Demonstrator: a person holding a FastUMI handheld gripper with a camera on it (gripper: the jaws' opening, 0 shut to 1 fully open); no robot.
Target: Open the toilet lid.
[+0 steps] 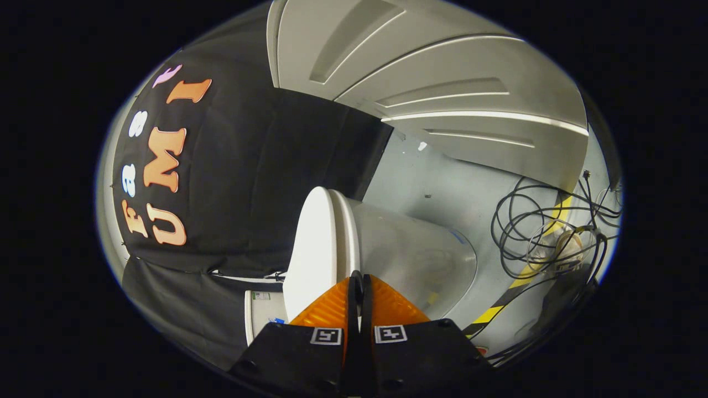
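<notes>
The view is rolled sideways, so the white toilet lies across it. The lid (310, 249) is a smooth white oval standing against the seat rim (347, 232), and the pale bowl (420, 260) swells out to the right of it. My gripper (358, 276) has its two orange fingers (332, 309) pressed together with only a thin dark slit between them. Their tips sit right at the edge where lid and seat rim meet. Nothing can be seen held between the fingers. The lower part of the lid is hidden behind the left finger.
A white tank (264, 316) with a small label sits beside the lid, against the black cloth wall (249, 182). A tangle of black cables (545, 232) lies on the grey floor beyond the bowl, near yellow-black tape (498, 307). A white panelled door (442, 83) stands farther off.
</notes>
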